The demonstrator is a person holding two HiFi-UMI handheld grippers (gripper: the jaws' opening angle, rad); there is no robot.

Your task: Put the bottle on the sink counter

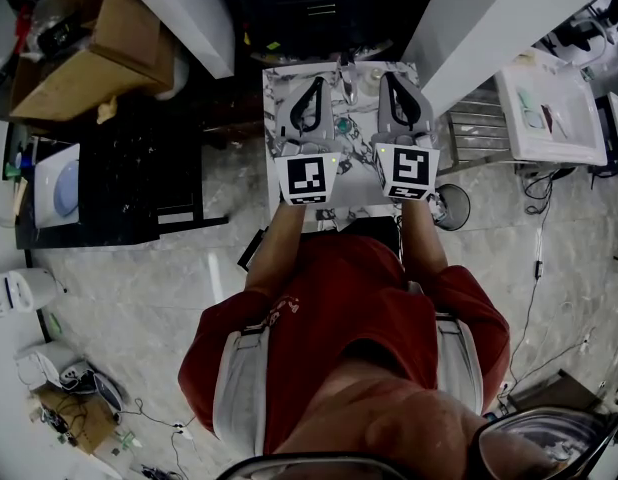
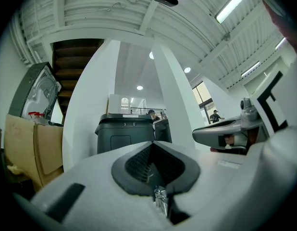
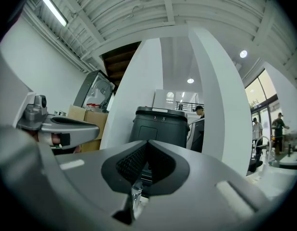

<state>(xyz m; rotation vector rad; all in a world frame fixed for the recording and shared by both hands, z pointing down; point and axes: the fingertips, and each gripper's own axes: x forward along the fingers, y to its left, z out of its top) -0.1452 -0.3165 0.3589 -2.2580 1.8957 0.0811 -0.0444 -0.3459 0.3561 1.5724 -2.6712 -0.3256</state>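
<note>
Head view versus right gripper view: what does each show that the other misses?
Only the head view: the person's red shirt, the floor, and the marble counter below the grippers. Only the right gripper view: the ceiling with its strip light, and bystanders at far right. Both: the left gripper and right gripper, jaws together, nothing held.

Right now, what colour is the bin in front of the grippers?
The bin is dark grey, almost black, clearest in the right gripper view.
</note>
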